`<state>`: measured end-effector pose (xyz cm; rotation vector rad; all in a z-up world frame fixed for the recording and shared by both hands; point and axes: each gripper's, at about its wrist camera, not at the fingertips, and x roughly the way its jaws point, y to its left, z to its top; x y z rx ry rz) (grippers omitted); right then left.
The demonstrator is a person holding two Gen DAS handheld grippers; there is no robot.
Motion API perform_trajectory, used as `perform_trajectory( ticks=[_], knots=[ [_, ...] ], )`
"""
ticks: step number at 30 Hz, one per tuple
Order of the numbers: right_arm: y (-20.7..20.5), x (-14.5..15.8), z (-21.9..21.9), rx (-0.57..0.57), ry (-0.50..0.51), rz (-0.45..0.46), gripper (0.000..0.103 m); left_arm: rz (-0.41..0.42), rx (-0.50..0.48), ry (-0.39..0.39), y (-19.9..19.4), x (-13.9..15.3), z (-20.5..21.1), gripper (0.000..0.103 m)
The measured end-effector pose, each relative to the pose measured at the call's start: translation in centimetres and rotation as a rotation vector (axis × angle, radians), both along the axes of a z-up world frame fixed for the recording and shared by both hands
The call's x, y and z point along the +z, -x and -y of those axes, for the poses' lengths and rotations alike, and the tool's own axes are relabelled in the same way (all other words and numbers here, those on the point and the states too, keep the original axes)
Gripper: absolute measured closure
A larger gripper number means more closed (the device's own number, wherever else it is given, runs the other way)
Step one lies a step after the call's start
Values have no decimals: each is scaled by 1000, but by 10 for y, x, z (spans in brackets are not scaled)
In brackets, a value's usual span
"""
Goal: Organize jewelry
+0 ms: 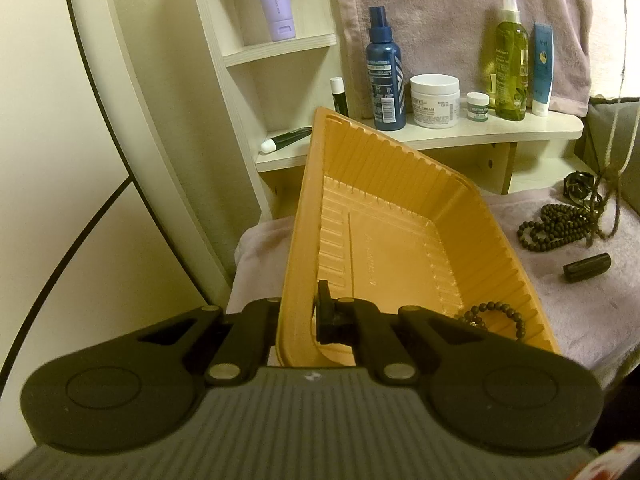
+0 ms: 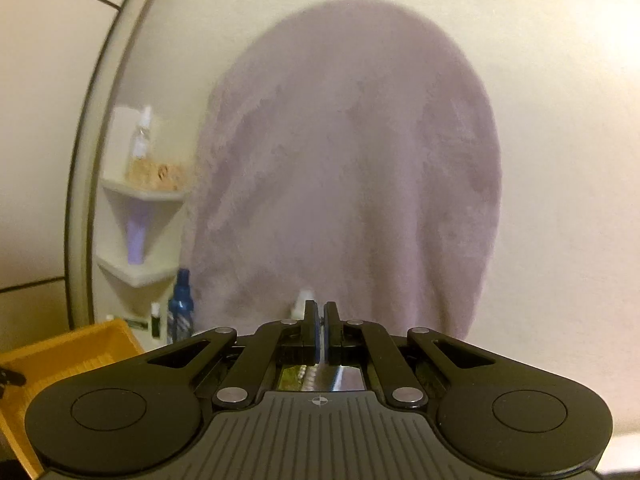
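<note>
My left gripper (image 1: 298, 314) is shut on the near rim of an orange plastic tray (image 1: 384, 216) and holds it tilted. A dark bead bracelet (image 1: 496, 314) lies in the tray's near right corner. A long dark bead necklace (image 1: 560, 226), a black watch (image 1: 578, 184) and a small black cylinder (image 1: 587, 267) lie on the lilac towel (image 1: 600, 300) to the right. A cord (image 1: 618, 128) hangs down to the necklace from above. My right gripper (image 2: 321, 316) is shut and raised, facing a hanging lilac towel (image 2: 344, 160); the hold itself is hidden. The tray's corner shows at lower left (image 2: 72, 356).
A cream shelf (image 1: 480, 132) behind the tray holds a blue spray bottle (image 1: 385, 76), a white cream jar (image 1: 435, 100), a small jar, a green bottle (image 1: 510, 64) and a tube. A lilac tube (image 1: 276, 0) stands on a higher corner shelf.
</note>
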<state>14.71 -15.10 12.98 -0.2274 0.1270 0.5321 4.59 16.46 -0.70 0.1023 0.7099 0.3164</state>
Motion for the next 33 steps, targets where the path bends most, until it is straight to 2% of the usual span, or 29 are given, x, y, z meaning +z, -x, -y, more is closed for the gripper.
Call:
perform_trajectory(
  ticks=[3,10,15,18,22,26,33],
  knots=[
    [-8,-25,1,-11,31,-88,101,-2,-2,-2,0,1,0,99],
    [-27,-112,5,-46,111,-359,101,-5,-3,-6,-1,2,1,100],
    [-49,-171,20,-154,137,-536,101,-10,-1,-10,-1,2,2,100],
    [-56,-192,33,-182,120,-619,101,-14,-1,-13,-2,1,2,100],
    [-53,-190,40,-170,67,-595,99,-18,-1,-16,-1,1,3,100],
    [-60,-188,20,-76,35,-603,99,-21,0,-16,-1,1,3,100],
    [-71,-206,-26,99,76,-652,98,-24,4,-9,-1,1,2,100]
  ],
)
